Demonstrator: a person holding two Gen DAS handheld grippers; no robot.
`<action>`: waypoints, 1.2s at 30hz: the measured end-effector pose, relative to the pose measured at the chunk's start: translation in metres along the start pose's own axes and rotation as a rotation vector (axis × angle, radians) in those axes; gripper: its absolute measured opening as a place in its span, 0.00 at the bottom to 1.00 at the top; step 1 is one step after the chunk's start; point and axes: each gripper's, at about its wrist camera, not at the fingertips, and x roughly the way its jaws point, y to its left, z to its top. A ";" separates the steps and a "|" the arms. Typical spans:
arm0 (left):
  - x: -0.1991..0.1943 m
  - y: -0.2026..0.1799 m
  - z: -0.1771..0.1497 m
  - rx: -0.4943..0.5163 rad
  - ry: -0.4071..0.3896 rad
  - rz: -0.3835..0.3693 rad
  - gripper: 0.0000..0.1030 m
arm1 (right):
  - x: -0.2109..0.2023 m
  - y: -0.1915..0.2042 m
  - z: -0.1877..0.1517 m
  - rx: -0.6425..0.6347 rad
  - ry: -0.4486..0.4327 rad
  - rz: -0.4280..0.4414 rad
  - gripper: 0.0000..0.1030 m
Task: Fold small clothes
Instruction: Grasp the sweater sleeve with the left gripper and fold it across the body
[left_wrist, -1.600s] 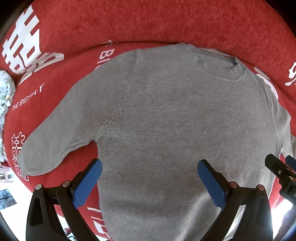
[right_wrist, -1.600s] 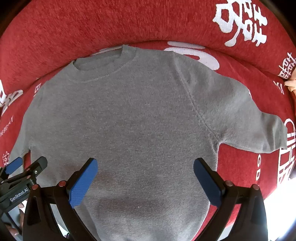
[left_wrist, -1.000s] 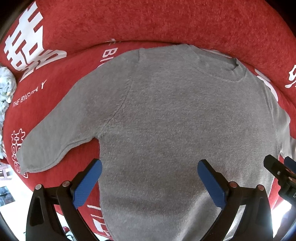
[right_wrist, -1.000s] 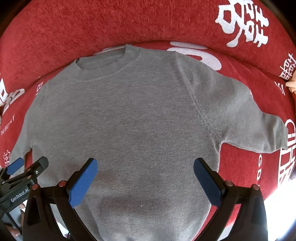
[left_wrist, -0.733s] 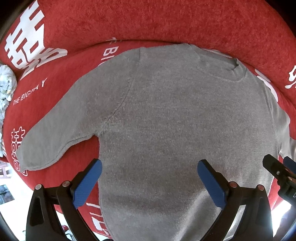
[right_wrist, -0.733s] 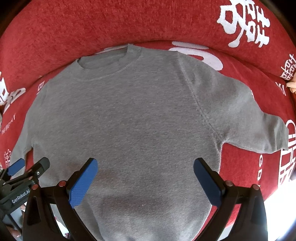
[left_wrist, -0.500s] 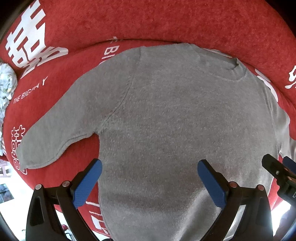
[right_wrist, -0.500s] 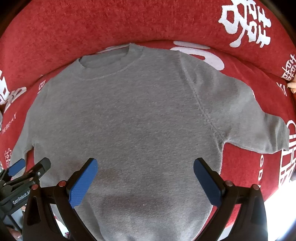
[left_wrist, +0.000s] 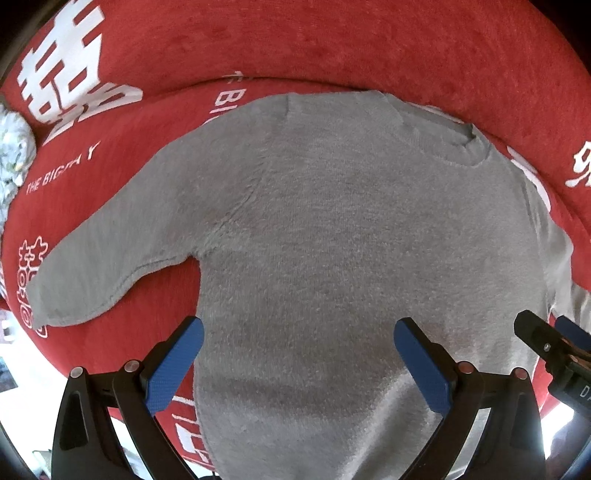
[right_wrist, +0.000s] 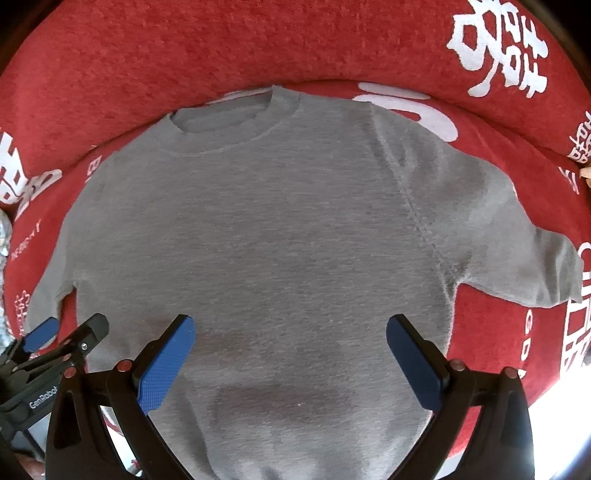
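A grey short-sleeved sweater (left_wrist: 332, 240) lies flat and spread out, neck away from me, on a red cushion (left_wrist: 332, 44); it also shows in the right wrist view (right_wrist: 277, 240). My left gripper (left_wrist: 299, 354) is open and empty, hovering over the sweater's lower left part. My right gripper (right_wrist: 290, 350) is open and empty over the lower right part. Each gripper shows at the edge of the other's view: the right one (left_wrist: 554, 350) and the left one (right_wrist: 55, 343). The hem is hidden below both views.
The red cushion (right_wrist: 258, 44) has white lettering and a raised back behind the collar. A pale crumpled cloth (left_wrist: 13, 155) lies at the far left. The cushion's front edge drops to a bright floor (left_wrist: 22, 373) at bottom left and right.
Both grippers stayed open and drifted slightly forward and lower over the sweater. The sweater itself has not moved.
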 end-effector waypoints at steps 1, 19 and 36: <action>0.000 0.004 -0.001 -0.011 -0.002 -0.008 1.00 | 0.000 0.001 0.000 -0.003 -0.003 0.013 1.00; 0.046 0.238 -0.061 -0.493 -0.081 -0.218 1.00 | 0.024 0.134 -0.052 -0.288 0.094 0.225 1.00; 0.083 0.344 -0.071 -0.791 -0.229 -0.449 0.44 | 0.040 0.216 -0.096 -0.417 0.138 0.292 1.00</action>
